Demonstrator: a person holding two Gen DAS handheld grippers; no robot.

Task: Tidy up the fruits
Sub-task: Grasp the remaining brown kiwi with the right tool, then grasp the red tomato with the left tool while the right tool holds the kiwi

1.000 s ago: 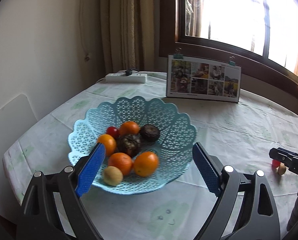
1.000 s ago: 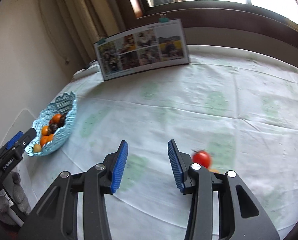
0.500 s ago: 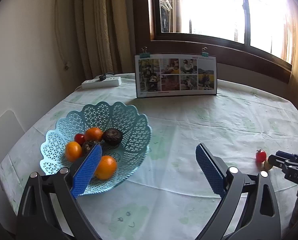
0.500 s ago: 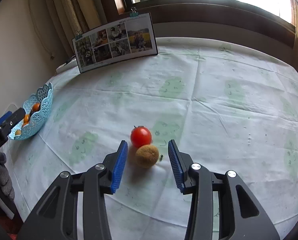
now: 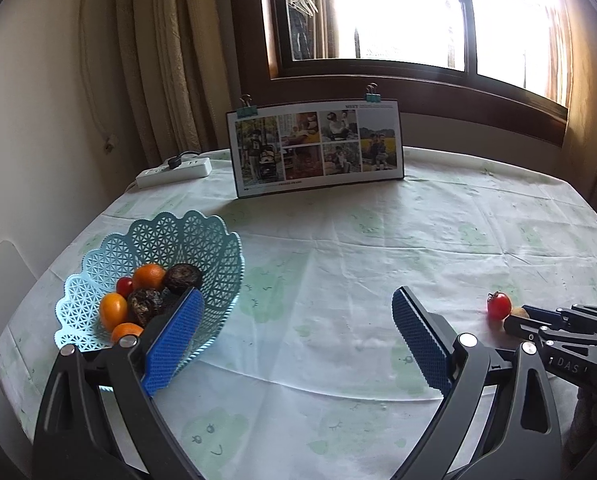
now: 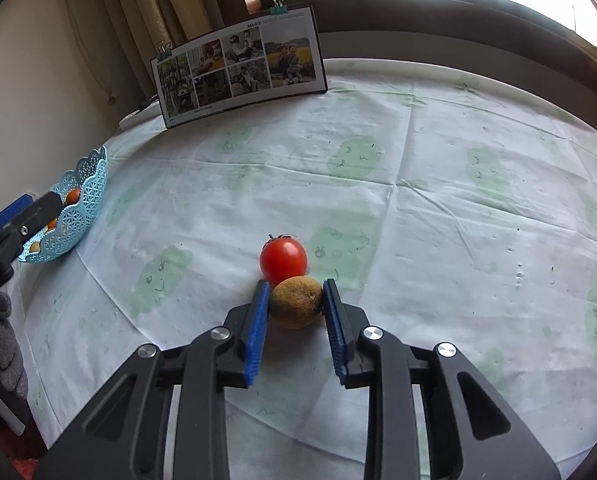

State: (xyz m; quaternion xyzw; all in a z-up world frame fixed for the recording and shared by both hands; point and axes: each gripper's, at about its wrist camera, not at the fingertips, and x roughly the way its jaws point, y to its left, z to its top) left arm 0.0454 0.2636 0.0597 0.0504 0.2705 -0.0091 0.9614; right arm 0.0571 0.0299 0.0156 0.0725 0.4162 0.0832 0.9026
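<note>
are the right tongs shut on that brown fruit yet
Shut on it: both blue pads of the right tongs press the brown fruit, which sits on the tablecloth touching the tomato.

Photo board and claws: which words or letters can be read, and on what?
"MEET": top edge of the photo board.
"DAS": body of the right claw; further letters are cut off.
Print along the board's bottom edge: too small to read.
Letters on the left claw: blurred.

On the pale green-printed tablecloth [image 6: 438, 208], the right gripper [image 6: 293, 300] has its blue-padded fingers closed against a small brown round fruit [image 6: 295, 302], touching a red tomato [image 6: 283, 259] just behind.
</note>
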